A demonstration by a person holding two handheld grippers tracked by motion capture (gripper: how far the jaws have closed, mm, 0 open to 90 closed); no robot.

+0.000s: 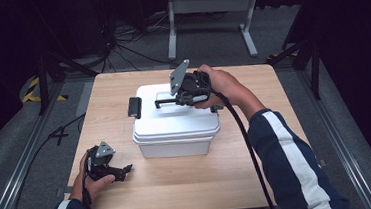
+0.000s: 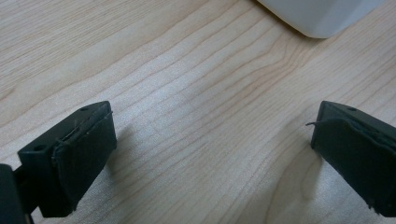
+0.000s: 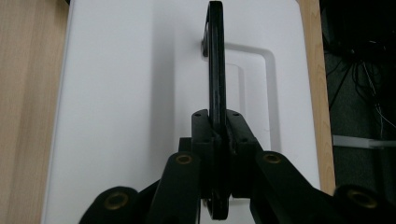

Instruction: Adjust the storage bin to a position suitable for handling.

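Nearest to us, our left gripper [image 1: 123, 169] rests low on the wooden table [image 1: 180, 185] at the front left corner, its jaws spread wide with nothing between them; in the left gripper view bare wood grain lies between the two pads [image 2: 84, 154] and a corner of the white box [image 2: 322, 16] sits well beyond them

Farther out, the white lidded box [image 1: 175, 130] stands at the middle of the table, a black latch [image 1: 134, 107] on its left end. On top of it our right gripper [image 1: 180, 99] is closed tight on the black carry handle [image 3: 215, 70], which stands up on edge out of its recess in the lid [image 3: 130, 93]

We judge the step in hand to be lifting or carrying the box by that handle. To do it well we should keep the pinch firm and centred along the bar so the box hangs level, raise it straight up without twisting the wrist, and bring the idle left gripper to the box side if it starts to swing
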